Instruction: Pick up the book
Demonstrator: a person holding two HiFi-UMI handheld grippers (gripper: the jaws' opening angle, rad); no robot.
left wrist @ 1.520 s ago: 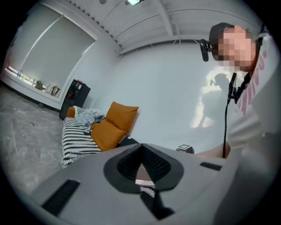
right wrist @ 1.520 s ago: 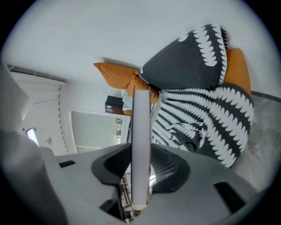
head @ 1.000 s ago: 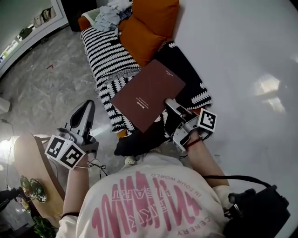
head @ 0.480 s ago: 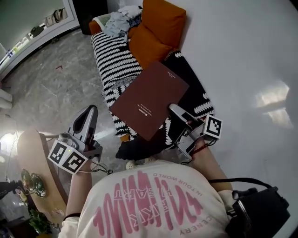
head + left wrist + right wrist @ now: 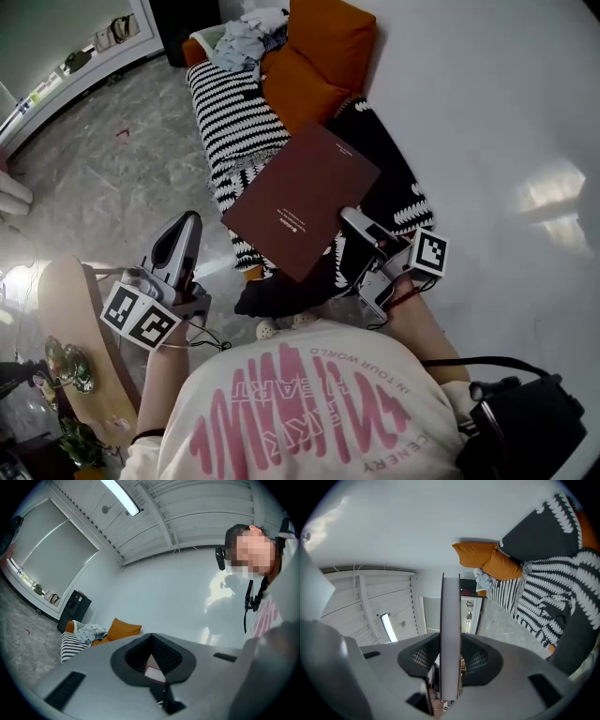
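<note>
Nearest the camera, a white shirt with pink lettering [image 5: 300, 403] is seen from above, with one gripper held out on each side of it.

The left gripper [image 5: 151, 637] is held over the marbled floor [image 5: 103, 178], well apart from the book. Its jaws are brought together, the dark pads meeting at their tips, and nothing is gripped by them. A small pale patch is seen in the recess behind the pads; what it is cannot be told.

The right gripper [image 5: 352, 222] is closed on the book [image 5: 300, 192]. In the right gripper view the book is seen edge-on as a pale strip clamped between the two dark pads, so the jaws are kept only narrowly apart by its thickness. In the head view the maroon cover is turned upward, a little white print is shown on it, and the grip is taken at its near right edge.

The book is held out over the front edge of the black-and-white blanket [image 5: 230, 117]. In the right gripper view a gap of floor is seen between book and blanket.

Farther off, an orange cushion [image 5: 323, 52] and a heap of clothes [image 5: 239, 33] are laid on the same seat, against a white wall [image 5: 487, 112].
</note>
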